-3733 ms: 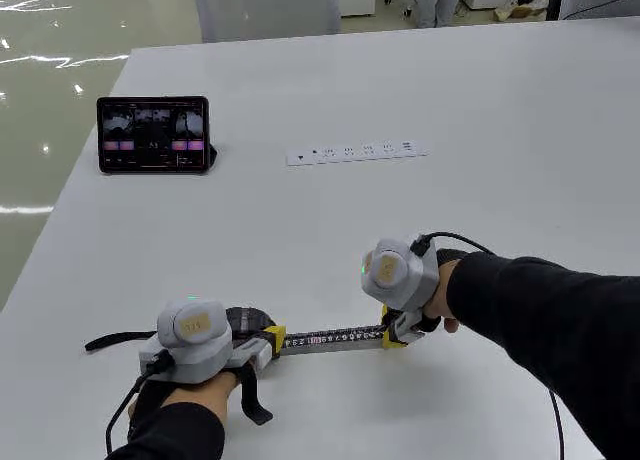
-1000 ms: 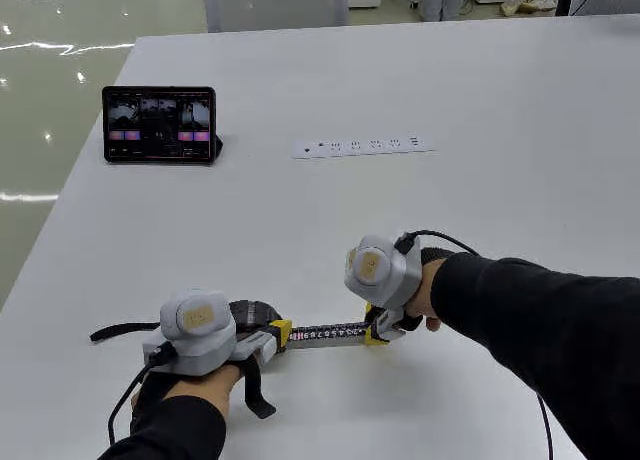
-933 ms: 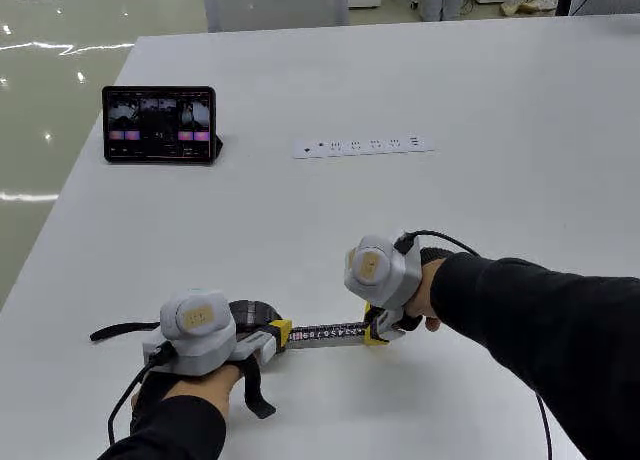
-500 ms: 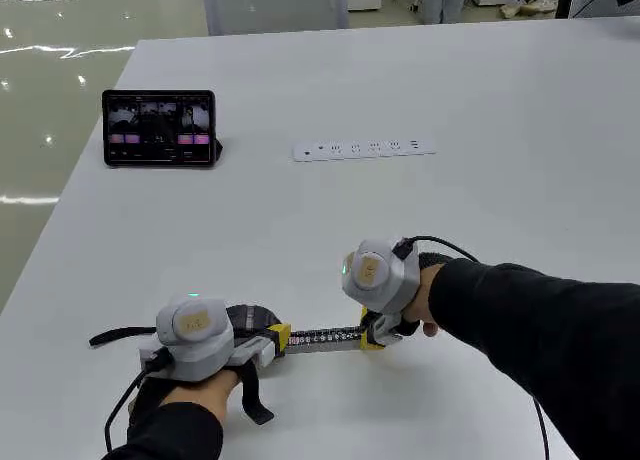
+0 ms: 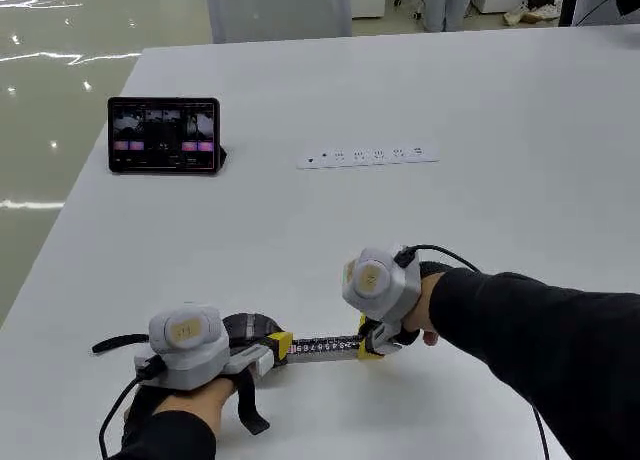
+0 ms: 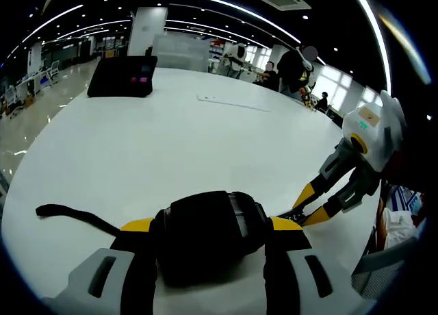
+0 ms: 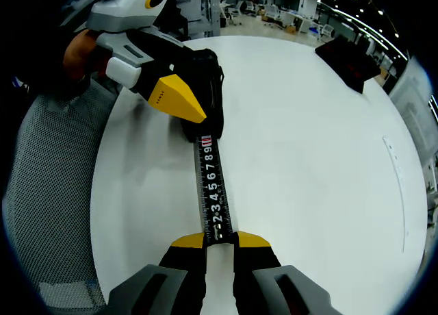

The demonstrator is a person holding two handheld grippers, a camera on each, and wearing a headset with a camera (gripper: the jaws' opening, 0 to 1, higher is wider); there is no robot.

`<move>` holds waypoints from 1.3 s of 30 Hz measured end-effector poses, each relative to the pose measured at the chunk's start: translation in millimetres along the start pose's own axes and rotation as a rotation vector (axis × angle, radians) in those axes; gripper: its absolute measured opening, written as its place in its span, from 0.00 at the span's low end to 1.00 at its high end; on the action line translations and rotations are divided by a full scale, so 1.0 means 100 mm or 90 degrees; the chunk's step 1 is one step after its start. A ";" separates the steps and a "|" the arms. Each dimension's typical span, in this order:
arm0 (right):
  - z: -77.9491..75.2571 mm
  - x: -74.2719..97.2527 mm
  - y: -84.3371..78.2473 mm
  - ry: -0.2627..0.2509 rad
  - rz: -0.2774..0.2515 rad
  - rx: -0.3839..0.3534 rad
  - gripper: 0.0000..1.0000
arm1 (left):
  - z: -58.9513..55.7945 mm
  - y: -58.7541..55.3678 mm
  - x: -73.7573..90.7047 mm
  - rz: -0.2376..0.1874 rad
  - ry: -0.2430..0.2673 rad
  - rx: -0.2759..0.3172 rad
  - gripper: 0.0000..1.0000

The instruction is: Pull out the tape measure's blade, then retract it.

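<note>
Tape measure [image 5: 248, 328]: black body, flat on the white table [image 5: 450, 100], close to the near edge and left of middle, with a black strap [image 5: 115, 342] trailing off to the left.
Left gripper [image 6: 212, 227]: closed around the body, a yellow-tipped jaw pressed on each side.
Blade [image 7: 211, 185]: out a short way, running right from the body's mouth and lying low along the tabletop; printed scale digits readable in the right gripper view.
Right gripper [image 7: 219, 241]: pinched tight on the blade's free end, jaws nearly together, just right of the body.
Step in hand: judged as mid-travel of the blade; outward or homeward, impossible to tell here.
Doing it well: keep the body pinned and unmoving on the left; move the free end straight along the blade's own line, with no twist and no lift that could kink it; hold an even pace; on the way home, ride the spring back under a firm pinch, easing the hook up to the mouth.
Risk: loosened pinch, likely a snapping blade; skewed pull, likely a body dragged round.
Far side: tablet [image 5: 164, 135] at far left, propped up with its screen lit; power strip [image 5: 368, 156] at far middle, well apart from the work.
Count: one tape measure, one blade, one strap, two grippers, one tablet, one power strip, one table.
</note>
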State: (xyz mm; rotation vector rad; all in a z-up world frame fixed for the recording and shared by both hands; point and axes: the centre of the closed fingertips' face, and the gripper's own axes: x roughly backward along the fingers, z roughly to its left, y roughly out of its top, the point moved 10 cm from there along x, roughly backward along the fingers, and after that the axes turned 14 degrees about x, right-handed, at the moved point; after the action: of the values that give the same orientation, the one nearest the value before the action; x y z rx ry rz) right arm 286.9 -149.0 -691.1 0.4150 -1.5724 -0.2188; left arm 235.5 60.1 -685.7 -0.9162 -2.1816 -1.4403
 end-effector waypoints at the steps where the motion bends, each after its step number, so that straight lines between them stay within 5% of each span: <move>1: 0.00 0.00 0.00 0.001 -0.001 -0.001 0.10 | 0.00 0.00 0.00 0.000 -0.001 0.001 0.58; 39: 0.00 -0.07 0.12 -0.008 -0.026 0.005 0.11 | 0.01 0.00 0.00 0.006 -0.010 0.012 0.58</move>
State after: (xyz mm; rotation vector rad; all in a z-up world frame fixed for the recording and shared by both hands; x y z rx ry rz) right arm 285.6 -134.9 -692.5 0.4535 -1.5786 -0.2473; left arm 235.7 61.1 -686.7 -0.9335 -2.1959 -1.4113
